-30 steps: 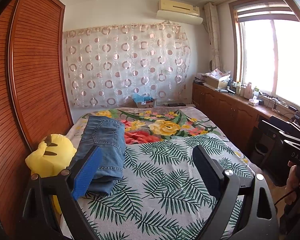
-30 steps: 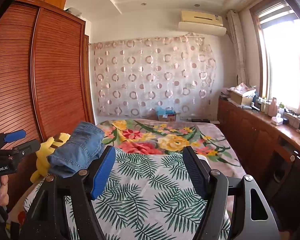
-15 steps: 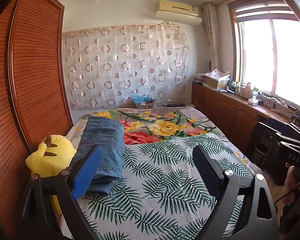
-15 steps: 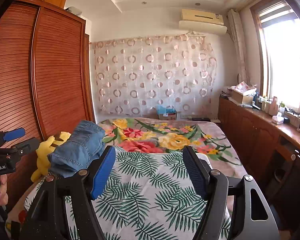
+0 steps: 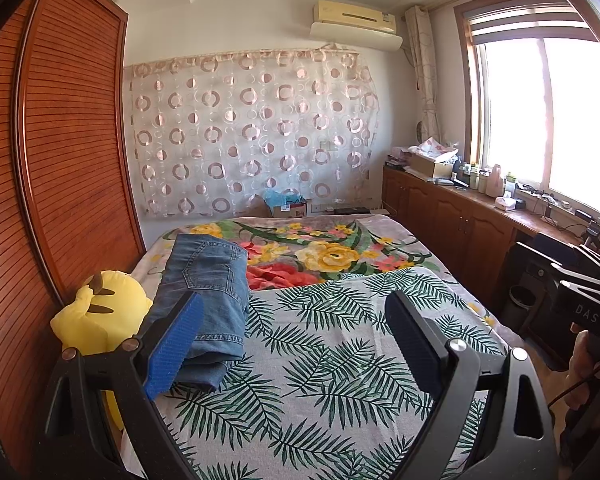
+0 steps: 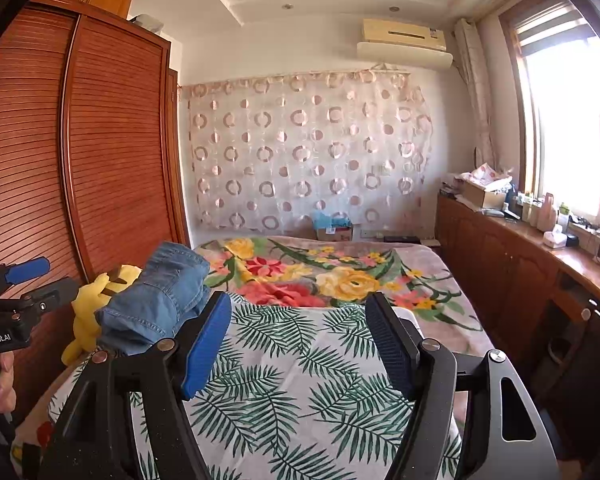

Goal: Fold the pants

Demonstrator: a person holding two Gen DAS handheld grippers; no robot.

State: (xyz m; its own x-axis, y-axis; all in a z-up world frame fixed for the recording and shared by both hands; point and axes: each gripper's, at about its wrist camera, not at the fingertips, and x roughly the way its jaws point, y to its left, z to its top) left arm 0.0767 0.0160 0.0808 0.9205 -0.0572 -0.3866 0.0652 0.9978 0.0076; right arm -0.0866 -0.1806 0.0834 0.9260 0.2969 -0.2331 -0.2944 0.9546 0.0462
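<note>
Blue denim pants [image 5: 208,292] lie folded in a compact stack on the left side of the bed; they also show in the right wrist view [image 6: 160,300]. My left gripper [image 5: 296,324] is open and empty, held above the near part of the bed, with its left finger in front of the pants' near end. My right gripper [image 6: 298,328] is open and empty, to the right of the pants and apart from them. The left gripper's body [image 6: 16,312] shows at the far left of the right wrist view, and the right gripper's body [image 5: 584,292] at the far right of the left wrist view.
A yellow plush toy [image 5: 100,316] sits by the pants against a wooden wardrobe [image 5: 60,160]. The bed has a palm-leaf sheet [image 5: 340,360] over a floral blanket [image 5: 332,252]. Wooden cabinets [image 5: 452,216] with clutter run under the window at the right.
Both grippers stay open and empty. The views have shifted only slightly; the pants have not moved.
</note>
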